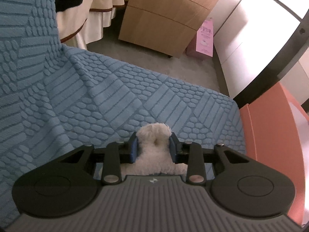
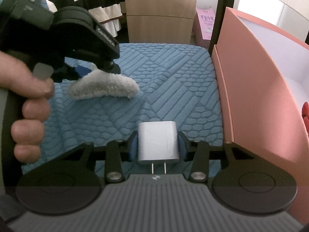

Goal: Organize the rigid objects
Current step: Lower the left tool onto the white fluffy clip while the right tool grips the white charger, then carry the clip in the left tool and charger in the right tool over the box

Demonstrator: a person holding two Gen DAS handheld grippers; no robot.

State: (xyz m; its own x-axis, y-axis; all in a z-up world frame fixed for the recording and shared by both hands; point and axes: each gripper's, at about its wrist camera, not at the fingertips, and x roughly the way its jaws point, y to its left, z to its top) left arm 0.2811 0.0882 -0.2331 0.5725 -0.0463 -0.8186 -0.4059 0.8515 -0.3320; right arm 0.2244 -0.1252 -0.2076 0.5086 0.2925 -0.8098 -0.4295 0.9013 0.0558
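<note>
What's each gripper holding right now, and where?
Left gripper: fluffy white cloth, pinched at one end. Right gripper: white charger, gripped across its body, prongs toward the camera.

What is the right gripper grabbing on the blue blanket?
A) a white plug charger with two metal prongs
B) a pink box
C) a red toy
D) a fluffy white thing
A: in the right wrist view the white plug charger sits between the jaws of the right gripper, its two prongs pointing back toward the camera, while the fluffy white thing is at the left gripper.
</note>
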